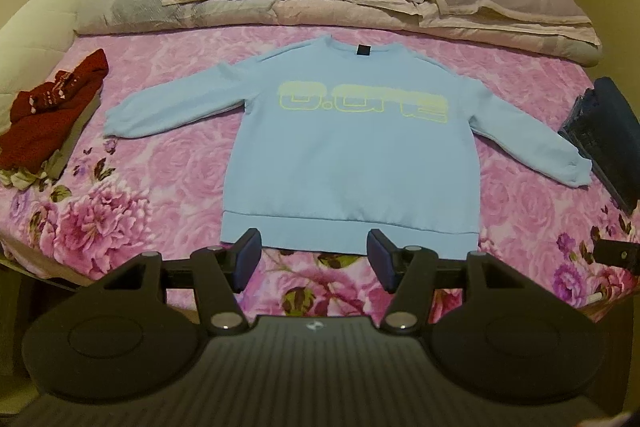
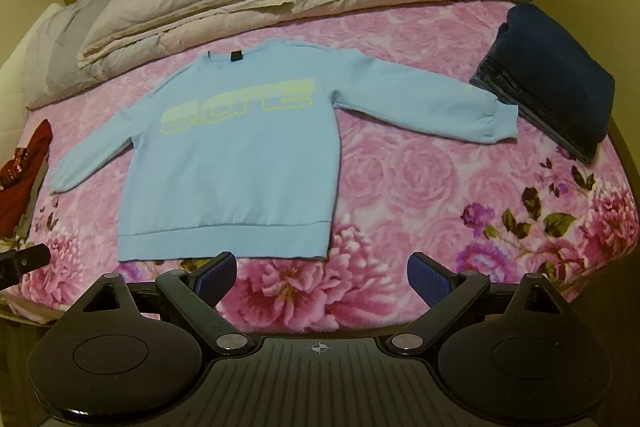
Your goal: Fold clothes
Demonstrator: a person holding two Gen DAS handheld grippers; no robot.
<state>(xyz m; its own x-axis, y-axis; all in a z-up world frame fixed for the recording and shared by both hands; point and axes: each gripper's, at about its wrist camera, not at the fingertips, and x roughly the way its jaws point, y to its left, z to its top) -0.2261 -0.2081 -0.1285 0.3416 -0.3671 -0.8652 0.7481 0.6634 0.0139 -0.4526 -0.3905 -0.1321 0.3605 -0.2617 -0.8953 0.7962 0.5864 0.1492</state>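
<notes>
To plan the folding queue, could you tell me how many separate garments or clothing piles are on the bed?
3: a light blue sweatshirt spread flat mid-bed, a crumpled red pile at its left edge, and a folded dark navy stack at the right. The piles may hide more pieces.

Both wrist views angled down, sharing sweatshirt (image 1: 344, 155) on bed (image 2: 420, 163)

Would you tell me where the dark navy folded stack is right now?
The dark navy folded stack sits at the bed's right edge in both views, just beyond the cuff of the blue sweatshirt.
</notes>
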